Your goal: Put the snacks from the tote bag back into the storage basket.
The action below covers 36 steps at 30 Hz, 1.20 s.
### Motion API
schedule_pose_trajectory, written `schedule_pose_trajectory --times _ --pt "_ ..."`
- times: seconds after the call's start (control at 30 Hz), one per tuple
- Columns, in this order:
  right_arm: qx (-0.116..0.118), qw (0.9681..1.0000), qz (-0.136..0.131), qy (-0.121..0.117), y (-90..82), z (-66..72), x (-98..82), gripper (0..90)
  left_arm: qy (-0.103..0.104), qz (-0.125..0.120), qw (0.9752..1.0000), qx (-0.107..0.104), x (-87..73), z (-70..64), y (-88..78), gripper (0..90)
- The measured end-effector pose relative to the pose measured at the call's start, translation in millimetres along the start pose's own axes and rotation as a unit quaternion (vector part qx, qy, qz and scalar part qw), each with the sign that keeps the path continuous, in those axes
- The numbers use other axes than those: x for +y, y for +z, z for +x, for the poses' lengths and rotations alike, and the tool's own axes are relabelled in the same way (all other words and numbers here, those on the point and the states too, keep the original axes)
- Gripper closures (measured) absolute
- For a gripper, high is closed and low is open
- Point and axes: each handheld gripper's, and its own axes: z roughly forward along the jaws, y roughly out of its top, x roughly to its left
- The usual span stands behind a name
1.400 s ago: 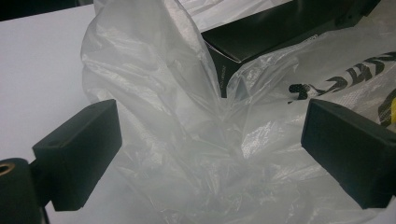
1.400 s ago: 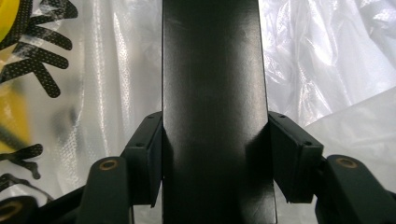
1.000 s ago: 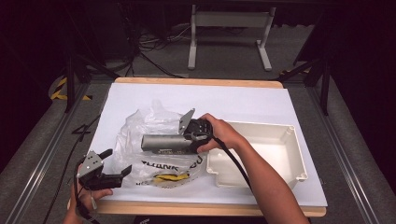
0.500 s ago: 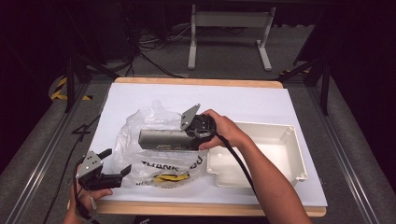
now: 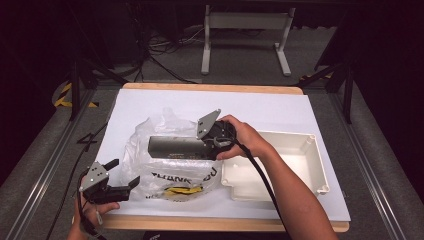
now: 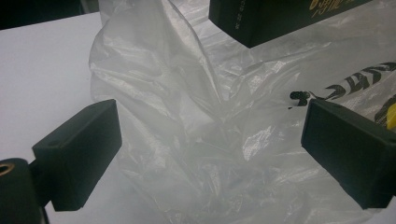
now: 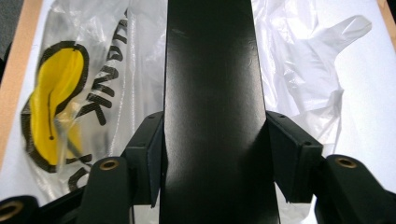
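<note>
While clamped, black box (image 7: 212, 107), bag (image 7: 84, 93) lettering unreadable

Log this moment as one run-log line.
right gripper: shut on box, held over bag | left gripper: open, at bag edge | tray: right of bag

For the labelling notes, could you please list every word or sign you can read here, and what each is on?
"THANK", partly creased: black letters beside a yellow smiley sign on the clear crinkled plastic bag.
Gold lettering on the long black rectangular box: cut off, unreadable.
Small white print on the box's side: too small to read.
</note>
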Motion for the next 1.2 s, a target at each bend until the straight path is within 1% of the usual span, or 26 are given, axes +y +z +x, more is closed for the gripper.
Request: schedule_pose_trajectory --times 0.17,0.23,0.3,0.43,0.47,0.6,0.7,0.83,0.97,1.03,1.1,1.17,1.2 --pt "-0.008 0.9999 -0.01 0.002 -10.7 1.8 -1.5 43.4 0.003 -0.001 1.0 0.001 0.1 0.0 -0.5 5.8" --pt "-0.011 0.9999 -0.01 -0.002 -14.6 2.6 -2.7 43.4 0.004 -0.001 1.0 0.002 0.1 -0.2 -0.9 5.9" --pt "-0.014 0.9998 -0.013 0.001 -18.9 3.4 -4.5 43.4 0.004 -0.001 1.0 0.003 0.0 0.0 -1.2 5.8" --pt "-0.018 0.9998 -0.012 0.0 -29.7 4.5 -11.1 43.4 0.003 0.001 1.0 0.004 -0.4 0.5 -1.4 5.8" --pt "-0.018 0.9998 -0.012 0.0 -29.7 4.5 -11.1 43.4 0.003 0.001 1.0 0.004 -0.4 0.5 -1.4 5.8" --pt "-0.026 0.9995 -0.015 0.003 -41.6 6.9 -19.6 43.4 0.003 0.002 1.0 0.005 -0.4 -0.3 -1.0 5.8" --pt "-0.026 0.9996 -0.014 0.001 -45.4 8.3 -22.8 43.4 0.003 0.002 1.0 0.003 -0.4 -0.4 -0.9 5.8" --pt "-0.021 0.9996 -0.016 -0.001 -53.1 11.3 -31.6 43.4 0.002 0.002 1.0 0.003 -0.6 -0.2 -0.9 5.7" --pt "-0.033 0.9993 -0.016 0.002 -61.0 11.3 -40.1 43.4 0.002 0.002 1.0 0.003 -0.6 0.1 -1.2 5.7" --pt "-0.031 0.9994 -0.017 0.003 -65.6 11.9 -44.3 43.4 0.001 0.001 1.0 0.003 -0.7 0.2 -1.4 5.7" --pt "-0.038 0.9991 -0.017 0.007 -71.1 12.7 -49.9 43.4 0.001 0.0 1.0 0.004 -0.7 0.4 -1.5 5.7" --pt "-0.038 0.9991 -0.015 0.007 -72.4 13.1 -51.5 43.4 0.001 0.0 1.0 0.004 -0.6 0.4 -1.7 5.6" --pt "-0.041 0.999 -0.012 0.007 -75.5 13.8 -55.2 43.4 0.003 0.0 1.0 0.005 -0.4 0.4 -1.9 5.6"
